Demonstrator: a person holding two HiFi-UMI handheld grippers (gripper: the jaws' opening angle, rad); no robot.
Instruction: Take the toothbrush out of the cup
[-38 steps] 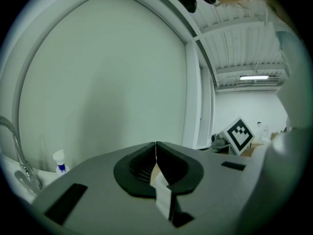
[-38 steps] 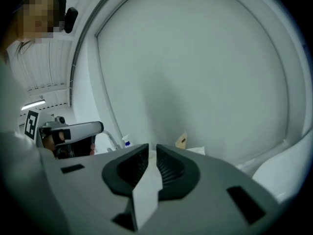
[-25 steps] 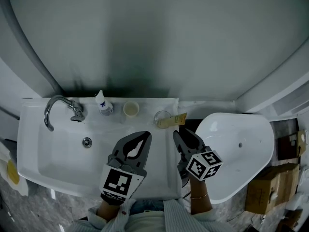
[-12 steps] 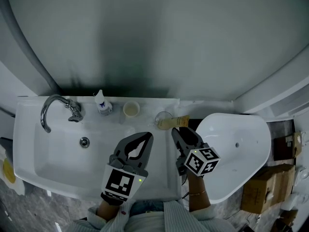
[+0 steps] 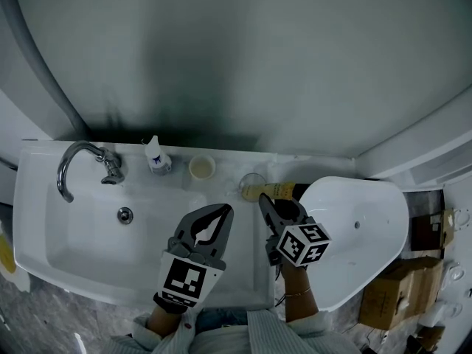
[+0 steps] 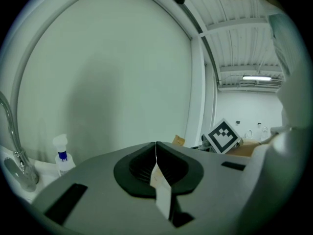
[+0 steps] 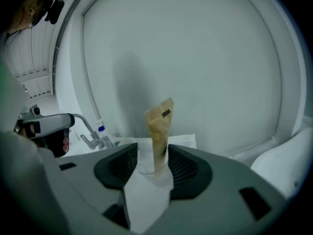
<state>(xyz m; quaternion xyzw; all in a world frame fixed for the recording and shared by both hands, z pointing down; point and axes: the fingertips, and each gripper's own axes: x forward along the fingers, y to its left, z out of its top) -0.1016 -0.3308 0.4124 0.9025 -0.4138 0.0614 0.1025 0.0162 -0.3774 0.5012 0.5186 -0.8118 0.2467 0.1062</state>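
Note:
A clear cup (image 5: 251,184) stands on the sink's back ledge, with the toothbrush (image 5: 271,190) in a yellowish wrapper leaning out of it to the right. In the right gripper view the cup (image 7: 150,164) and the toothbrush (image 7: 159,126) sit straight ahead, framed by the jaws. My right gripper (image 5: 277,202) (image 7: 153,150) is just short of the cup; its jaws have just been opening and stand wide, pressing on nothing. My left gripper (image 5: 224,209) (image 6: 155,150) hovers over the basin with its jaws shut and empty.
The white sink (image 5: 66,249) has a chrome faucet (image 5: 77,162) at the left, a drain (image 5: 125,214), a small spray bottle (image 5: 155,155) and a round cream cup (image 5: 200,167) on the ledge. A white basin-like fixture (image 5: 365,231) adjoins on the right; cardboard boxes (image 5: 391,293) lie beyond.
My right gripper has edged toward the cup and its jaws have spread wider. The left gripper has hardly shifted. The whole head view has drifted slightly.

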